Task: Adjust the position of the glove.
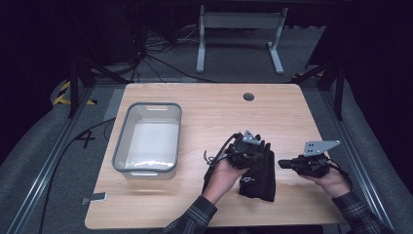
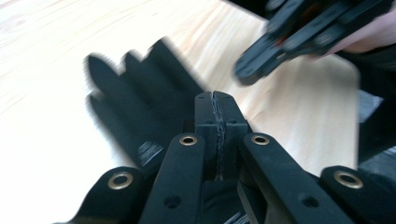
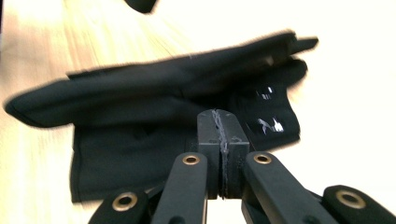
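Your two sets of jaws sit closest to the lenses, and both are pressed together with nothing between the pads. On your left gripper [image 2: 215,100] the pads meet along a thin seam, and no cloth is caught in it. Your right gripper [image 3: 219,119] is closed the same way, empty. No earlier picture is here to compare against.

Just past your left jaws, in the left gripper view, lie the splayed fingers of the black gloves [image 2: 140,93], blurred, flat on the wood. Beyond them your right gripper [image 2: 299,35] hangs in the air at the top right of that view. In the right gripper view the gloves [image 3: 177,107] lie stacked and folded, with small white markings near one end.

From the high view, the gloves [image 1: 258,173] lie on the bench [image 1: 214,107] near its front edge, right of centre. Your left gripper [image 1: 243,148] is over their far end; your right gripper [image 1: 285,164] is just beside their right side, apart from them. A grey bin [image 1: 129,131] stands well apart toward the bench's left edge.
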